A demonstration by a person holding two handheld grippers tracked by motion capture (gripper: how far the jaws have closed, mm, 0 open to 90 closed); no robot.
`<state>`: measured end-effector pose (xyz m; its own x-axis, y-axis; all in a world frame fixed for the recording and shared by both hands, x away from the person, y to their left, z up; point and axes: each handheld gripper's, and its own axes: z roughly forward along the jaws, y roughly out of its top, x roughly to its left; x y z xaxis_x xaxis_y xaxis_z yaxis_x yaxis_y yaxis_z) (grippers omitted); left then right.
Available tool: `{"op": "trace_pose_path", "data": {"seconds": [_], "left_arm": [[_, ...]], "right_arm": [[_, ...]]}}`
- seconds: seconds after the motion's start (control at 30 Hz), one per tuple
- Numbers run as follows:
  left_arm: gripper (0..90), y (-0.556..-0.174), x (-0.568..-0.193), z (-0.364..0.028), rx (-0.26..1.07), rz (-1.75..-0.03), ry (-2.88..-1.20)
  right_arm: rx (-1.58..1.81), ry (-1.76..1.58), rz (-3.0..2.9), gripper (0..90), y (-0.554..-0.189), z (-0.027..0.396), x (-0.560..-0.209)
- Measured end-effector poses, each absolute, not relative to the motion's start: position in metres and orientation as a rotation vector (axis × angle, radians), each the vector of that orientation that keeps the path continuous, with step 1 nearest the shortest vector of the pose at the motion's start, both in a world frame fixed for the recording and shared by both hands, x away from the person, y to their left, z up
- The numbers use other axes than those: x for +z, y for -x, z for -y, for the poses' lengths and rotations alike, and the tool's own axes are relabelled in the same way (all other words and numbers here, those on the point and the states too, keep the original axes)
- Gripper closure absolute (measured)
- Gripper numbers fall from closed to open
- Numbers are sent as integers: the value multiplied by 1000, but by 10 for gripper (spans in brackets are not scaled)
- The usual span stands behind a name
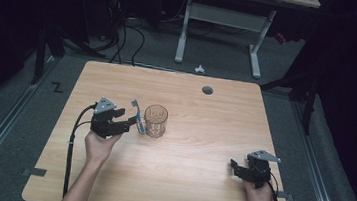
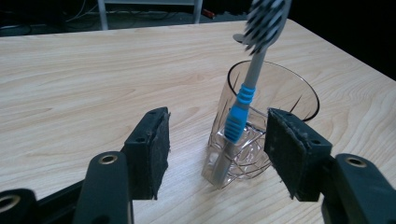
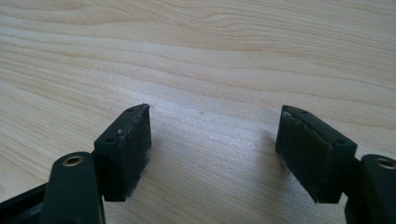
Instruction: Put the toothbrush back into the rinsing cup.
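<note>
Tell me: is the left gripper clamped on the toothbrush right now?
No. The left gripper's jaws stand wide apart, and the toothbrush leans against the glass untouched.

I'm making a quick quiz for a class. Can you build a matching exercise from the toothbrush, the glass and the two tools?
Things:
1. toothbrush
2. glass
3. left tool
4. right tool

Descriptions:
A. jaws open over bare wood near the right front corner of the table
B. clear, standing upright
C. jaws open on either side of the brush handle
D. blue and grey, bristles up

Pairs: 1-D, 2-B, 3-C, 4-A
</note>
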<state>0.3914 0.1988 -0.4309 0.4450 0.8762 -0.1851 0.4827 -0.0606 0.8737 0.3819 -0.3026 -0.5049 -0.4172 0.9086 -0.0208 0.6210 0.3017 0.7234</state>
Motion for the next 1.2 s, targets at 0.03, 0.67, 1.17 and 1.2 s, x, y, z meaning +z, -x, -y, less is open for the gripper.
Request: {"op": "trace_pose_path", "data": {"seconds": [0.03,0.67,1.17,1.2], "left_arm": [[408,-391,-431,-200,496,-1187,-1703],[401,-370,-429,-219,523,-1210,-1666],[395,-353,-431,-239,561,-1247,-1643],[394,-352,-431,-241,561,-1251,-1640]], "right_arm": [[902,-1362,-2146,269,-382,303,-505],[901,-1362,-2145,268,-382,303,-505],[902,-1363,-2146,269,-382,303,-505],[902,-1362,-2146,269,-382,303,-505]]}}
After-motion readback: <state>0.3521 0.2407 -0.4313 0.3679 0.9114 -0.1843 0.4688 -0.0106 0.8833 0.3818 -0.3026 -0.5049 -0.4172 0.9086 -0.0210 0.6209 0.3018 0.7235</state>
